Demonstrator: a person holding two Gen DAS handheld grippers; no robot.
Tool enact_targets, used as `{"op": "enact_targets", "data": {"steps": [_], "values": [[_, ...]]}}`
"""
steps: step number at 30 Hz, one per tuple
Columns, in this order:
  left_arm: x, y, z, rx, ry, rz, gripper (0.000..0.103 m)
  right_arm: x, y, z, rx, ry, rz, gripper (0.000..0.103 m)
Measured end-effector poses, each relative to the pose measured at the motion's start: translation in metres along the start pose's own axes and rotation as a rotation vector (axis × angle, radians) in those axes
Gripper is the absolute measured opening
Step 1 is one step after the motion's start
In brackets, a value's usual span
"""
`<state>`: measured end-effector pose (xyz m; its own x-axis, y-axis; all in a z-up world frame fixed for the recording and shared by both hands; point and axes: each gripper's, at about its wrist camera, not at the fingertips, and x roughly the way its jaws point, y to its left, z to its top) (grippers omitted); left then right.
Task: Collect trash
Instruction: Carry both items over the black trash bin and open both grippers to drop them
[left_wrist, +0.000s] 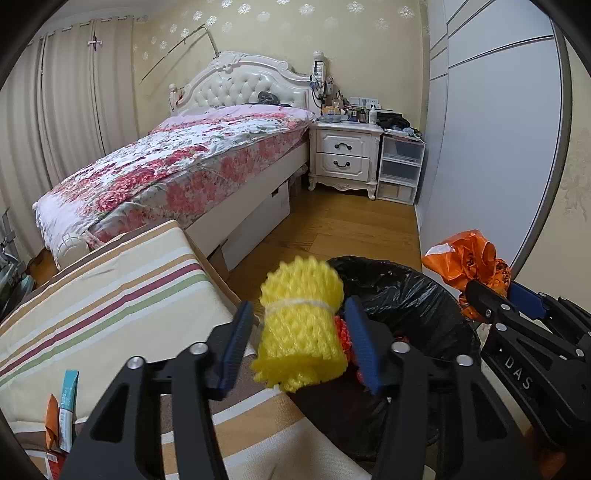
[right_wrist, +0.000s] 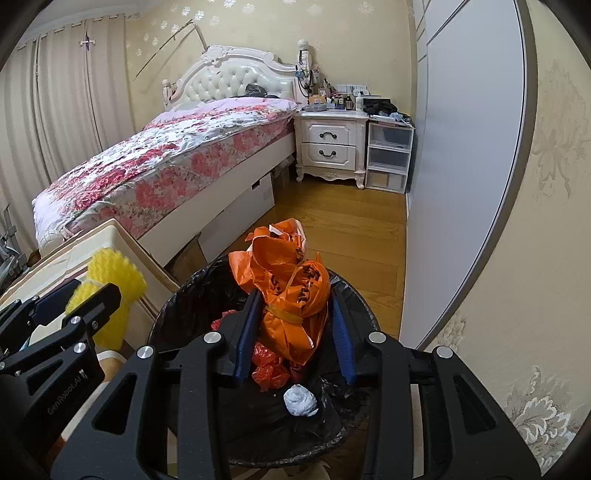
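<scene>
A bedroom trash run, caught from both wrists. In the left wrist view, the left claw (left_wrist: 301, 339) sits at lower centre of the frame with a bundle of yellow foam netting (left_wrist: 301, 332) between its blue pads (left_wrist: 236, 343). The bundle, tied round the middle with a pale band, touches the pad on the right, while a sliver of gap shows on the left, so whether it is truly gripped cannot be told. Behind it, right of centre, gapes the bin with its black liner (left_wrist: 402, 295), and a striped cushion (left_wrist: 110, 302) fills the lower left. At the right edge the right claw (left_wrist: 495, 295) pokes in with an orange plastic bag (left_wrist: 465, 262) bunched at its tip.

The right wrist view supplies what the left cannot — the bin's contents. Here the right claw (right_wrist: 295, 325) hangs over the bin (right_wrist: 192, 299) at lower centre, the orange bag (right_wrist: 291, 288), bound with a yellow band, standing between its pads; gaps show at both sides, and the hold cannot be judged. Down inside the liner lie crumpled red plastic (right_wrist: 269, 369) and a wad of white tissue (right_wrist: 300, 400). The left claw (right_wrist: 88, 291) enters at the left edge with the yellow netting (right_wrist: 114, 273).

Both views share the backdrop: a bed (right_wrist: 166, 162) under a floral cover in the upper left, a white nightstand (right_wrist: 330, 147) beside it.
</scene>
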<state>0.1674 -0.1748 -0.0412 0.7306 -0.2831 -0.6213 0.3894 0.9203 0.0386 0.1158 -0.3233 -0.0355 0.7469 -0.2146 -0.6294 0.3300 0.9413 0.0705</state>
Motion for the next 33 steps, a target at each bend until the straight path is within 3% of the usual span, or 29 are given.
{"op": "enact_targets", "data": {"steps": [2,5,12,24,33], "values": [[0.0,0.002,0.0,-0.014,-0.001,0.002,0.072,0.002,-0.002,0.001,0.01,0.005,0.0,0.048],[0.001,0.003,0.0,-0.014,0.005,0.005,0.076,0.001,-0.003,0.001,0.01,0.0,-0.004,0.052],[-0.004,0.008,0.001,-0.008,0.01,0.051,0.08,-0.007,-0.007,0.003,0.022,-0.011,-0.02,0.055],[-0.047,0.035,-0.004,-0.038,-0.01,0.12,0.08,-0.036,0.012,0.0,-0.009,-0.027,0.021,0.06],[-0.096,0.078,-0.039,-0.094,0.021,0.221,0.08,-0.064,0.033,-0.019,-0.034,-0.022,0.082,0.06]]}}
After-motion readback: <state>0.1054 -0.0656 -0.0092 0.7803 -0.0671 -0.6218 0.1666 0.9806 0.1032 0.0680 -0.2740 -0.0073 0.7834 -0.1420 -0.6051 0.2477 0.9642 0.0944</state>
